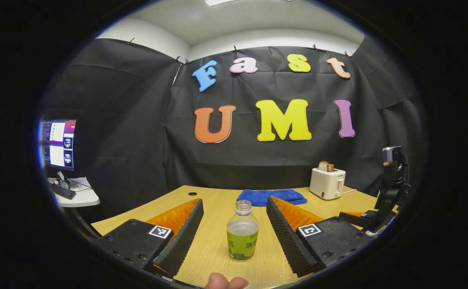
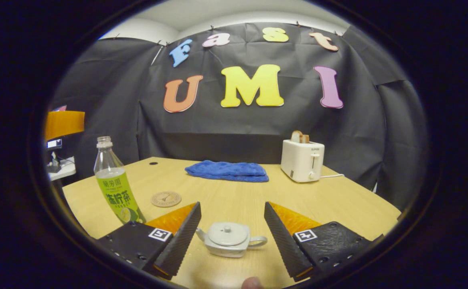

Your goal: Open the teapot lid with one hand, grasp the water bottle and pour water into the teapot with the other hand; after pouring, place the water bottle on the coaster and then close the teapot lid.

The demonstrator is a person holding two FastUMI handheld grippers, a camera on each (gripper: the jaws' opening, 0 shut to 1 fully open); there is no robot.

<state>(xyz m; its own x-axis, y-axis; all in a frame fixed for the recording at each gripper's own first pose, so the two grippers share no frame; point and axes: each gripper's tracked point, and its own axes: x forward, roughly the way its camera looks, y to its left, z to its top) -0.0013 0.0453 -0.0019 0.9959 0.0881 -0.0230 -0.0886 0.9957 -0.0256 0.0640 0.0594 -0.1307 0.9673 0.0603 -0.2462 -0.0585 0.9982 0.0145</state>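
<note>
An uncapped clear water bottle point(image 1: 242, 233) with a green label stands upright on the wooden table, between the spread fingers of my left gripper point(image 1: 234, 237), which is open and not touching it. In the right gripper view the same bottle point(image 2: 114, 184) stands at the left. A small grey teapot point(image 2: 229, 239) with its lid on sits between the fingers of my open right gripper point(image 2: 231, 237), spout to the left, handle to the right. A round coaster point(image 2: 166, 198) lies flat on the table beyond the left finger. The right gripper point(image 1: 386, 196) also shows at the right edge of the left gripper view.
A folded blue cloth point(image 2: 227, 170) lies at the back of the table point(image 2: 338, 200). A white toaster point(image 2: 302, 160) with bread in it stands at the back right, its cord trailing right. A monitor point(image 1: 58, 143) and keyboard sit on a side desk to the left.
</note>
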